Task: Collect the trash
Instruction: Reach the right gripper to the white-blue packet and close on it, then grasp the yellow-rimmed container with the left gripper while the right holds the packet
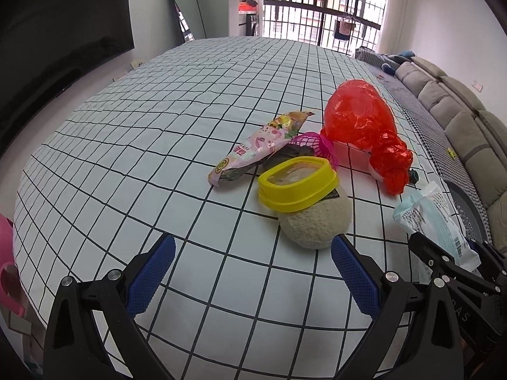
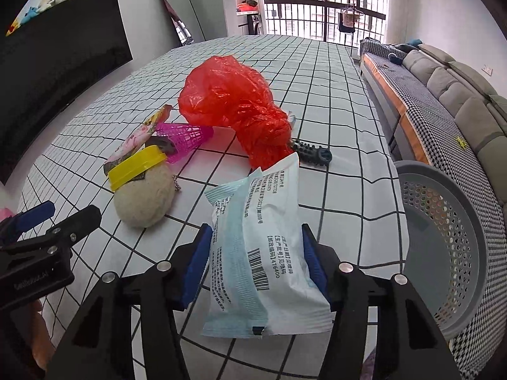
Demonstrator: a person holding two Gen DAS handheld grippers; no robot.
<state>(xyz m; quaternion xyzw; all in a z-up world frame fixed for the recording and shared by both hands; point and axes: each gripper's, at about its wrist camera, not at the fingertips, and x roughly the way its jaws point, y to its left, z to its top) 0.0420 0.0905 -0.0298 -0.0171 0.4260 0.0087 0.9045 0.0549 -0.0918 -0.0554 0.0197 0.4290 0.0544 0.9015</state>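
Observation:
My right gripper [image 2: 255, 253] is shut on a white and pale blue wipes packet [image 2: 259, 247], held a little above the checked cloth; the same packet [image 1: 434, 221] shows at the right edge of the left wrist view. My left gripper [image 1: 253, 262] stands open over bare cloth, just short of a beige plush ball [image 1: 313, 221] with a yellow lid [image 1: 298, 183] leaning on it. Beyond lie a pink snack wrapper [image 1: 256, 148], a magenta net cup [image 2: 183, 136], a crumpled red plastic bag [image 2: 234, 104] and a black ridged piece [image 2: 312, 152].
A grey perforated basket [image 2: 443, 247] stands off the table's right edge, beside a checked bench and a grey sofa [image 2: 459, 95]. The checked tablecloth [image 1: 158, 126] stretches far to the back. A dark screen [image 2: 57, 88] lines the left wall. A pink object [image 1: 6, 253] sits at the left edge.

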